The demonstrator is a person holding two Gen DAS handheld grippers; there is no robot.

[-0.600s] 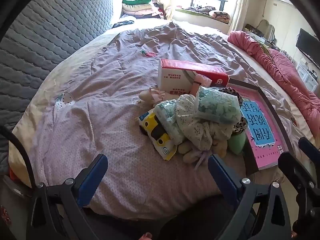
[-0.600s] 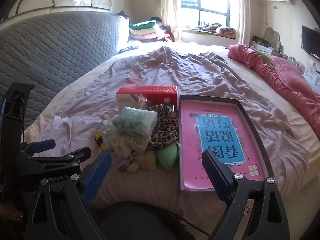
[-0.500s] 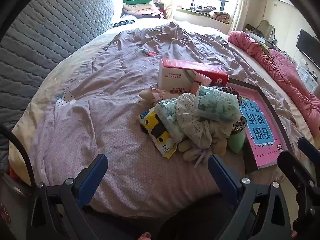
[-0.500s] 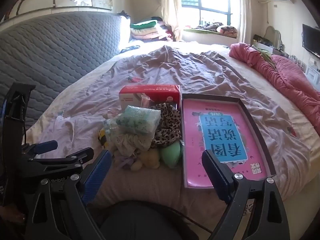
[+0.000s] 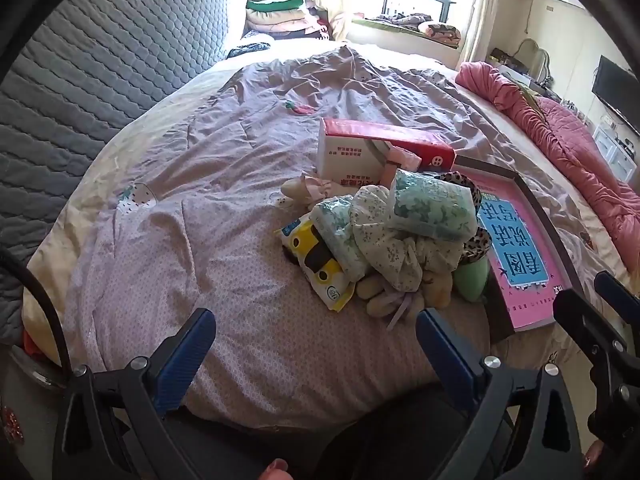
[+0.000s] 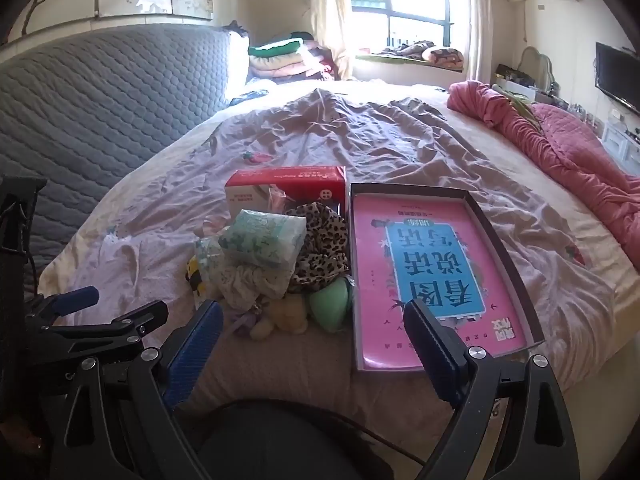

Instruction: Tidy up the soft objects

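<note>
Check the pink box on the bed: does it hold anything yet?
Empty. The pink box shows only its printed bottom; the soft things lie piled beside it.

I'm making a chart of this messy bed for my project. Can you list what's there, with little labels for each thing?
place: bed with a lilac quilt
pile: soft things heaped near the bed's front edge
top of pile: green-patterned packet
left side of pile: yellow packet
front of pile: cream plush toy, green round cushion
behind pile: red and white box
right of pile: shallow tray with a pink sheet inside
left gripper: open, holding nothing
right gripper: open, holding nothing
</note>
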